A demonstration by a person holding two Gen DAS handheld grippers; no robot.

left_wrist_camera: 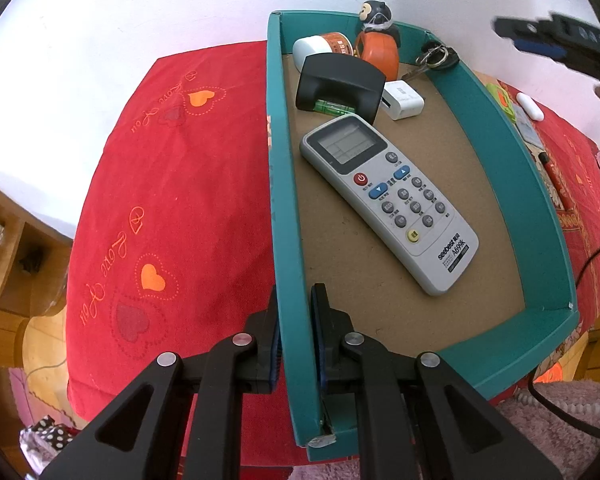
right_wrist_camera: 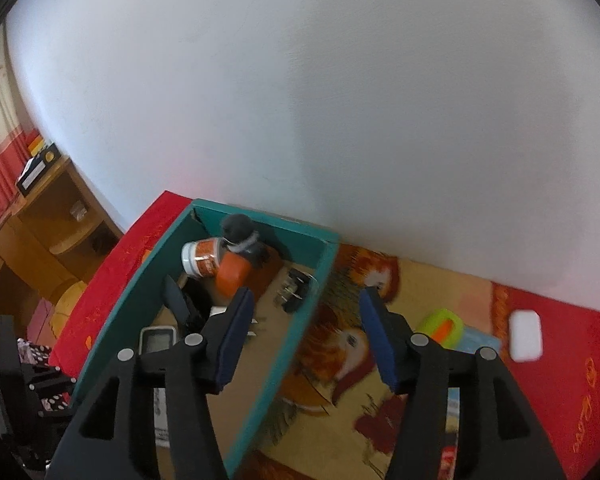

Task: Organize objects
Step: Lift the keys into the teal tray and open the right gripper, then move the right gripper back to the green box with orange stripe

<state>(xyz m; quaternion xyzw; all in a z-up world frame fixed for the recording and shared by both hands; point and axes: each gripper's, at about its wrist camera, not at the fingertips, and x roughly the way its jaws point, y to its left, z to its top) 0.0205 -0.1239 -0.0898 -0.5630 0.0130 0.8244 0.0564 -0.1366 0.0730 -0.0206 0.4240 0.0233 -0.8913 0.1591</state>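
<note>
We see the teal box [left_wrist_camera: 540,200] resting on a red cloth [left_wrist_camera: 172,200] printed with hearts, its back end close to the white wall [right_wrist_camera: 340,100]. On its brown floor lies a grey remote control [left_wrist_camera: 392,200], slanted across the middle. Behind the remote sit a black holder with a green level vial [left_wrist_camera: 340,84] and a white adapter [left_wrist_camera: 403,100], just beside each other. At the far end we find a white-capped jar [left_wrist_camera: 320,48] on its side, an orange tape measure [left_wrist_camera: 378,54], a small monkey figure [left_wrist_camera: 374,14] and a bunch of keys [left_wrist_camera: 436,56].

Our left gripper [left_wrist_camera: 296,320] has its fingers pinching the box's left wall near the front corner, one inside and one outside. Our right gripper [right_wrist_camera: 306,320] hangs above the box's right wall with its fingers spread and holding nothing. Outside the box, to its right, a green-and-orange object [right_wrist_camera: 442,326] and a white case [right_wrist_camera: 525,334] lie on the cloth, near each other.
</note>
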